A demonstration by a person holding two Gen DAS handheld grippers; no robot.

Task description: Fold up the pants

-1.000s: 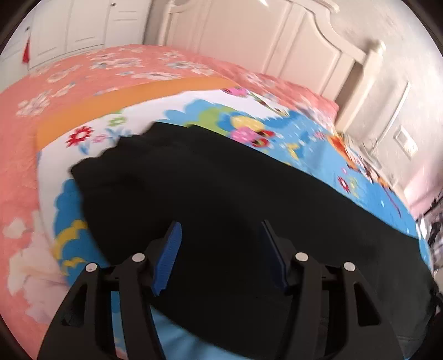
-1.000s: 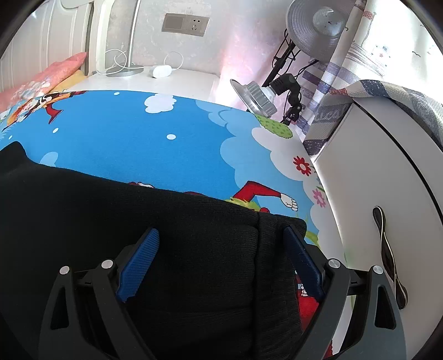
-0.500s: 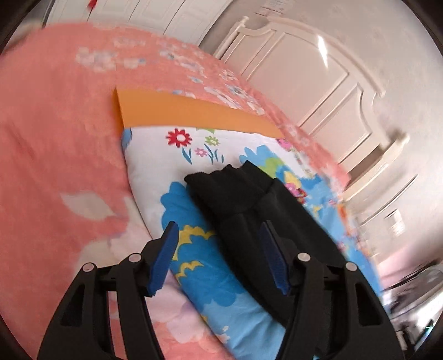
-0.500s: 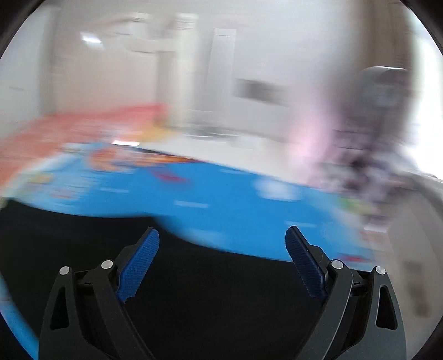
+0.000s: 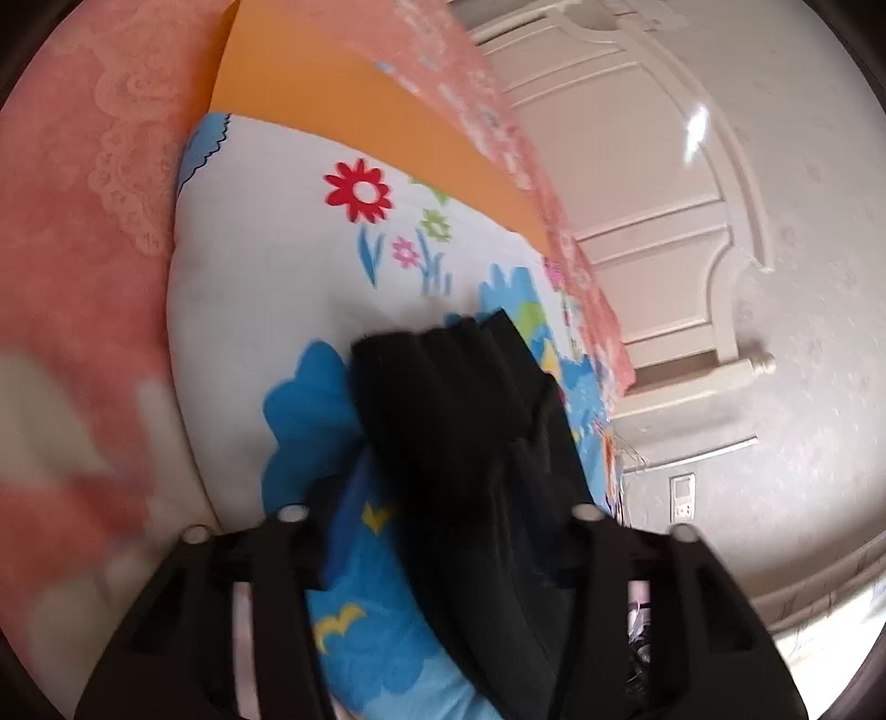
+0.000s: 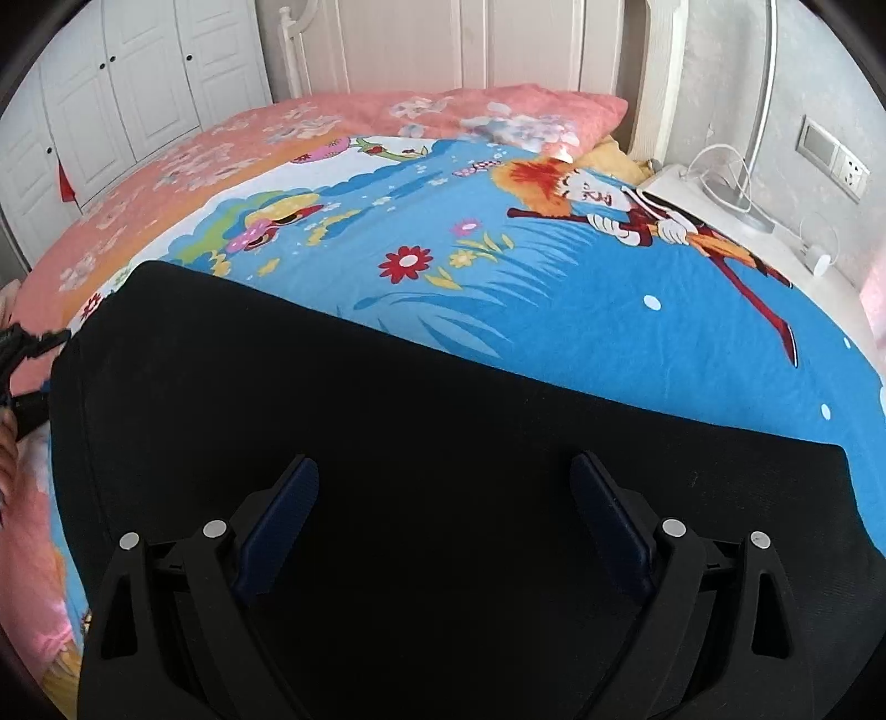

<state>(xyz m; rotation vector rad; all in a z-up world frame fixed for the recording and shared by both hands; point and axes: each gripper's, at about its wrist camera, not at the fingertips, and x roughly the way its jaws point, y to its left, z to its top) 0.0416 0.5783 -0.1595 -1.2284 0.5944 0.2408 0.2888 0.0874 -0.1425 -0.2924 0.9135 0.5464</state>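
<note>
The black pants [image 6: 443,443] are lying lengthwise across the cartoon bedspread [image 6: 581,310], apparently still needing another fold, the left gripper [image 5: 443,498] closing around their 12 o'clock end while the right gripper [image 6: 443,520] is hovering wide open above them.

Cream panelled headboard [image 6: 470,44] at the far end of the bed; salmon floral bedspread [image 6: 183,166] spread below it, cartoon quilt [image 6: 554,288] in blue and white laid nearer than that. White wardrobe doors [image 6: 127,94] left of the headboard, small dark knobs on them. White nightstand [image 6: 736,221] right of the headboard, lamp base and white cables on top. Pale textured wall [image 6: 819,72] behind the nightstand, grey switch and socket plate [image 6: 833,155] mounted there. Soft daylight throughout
</note>
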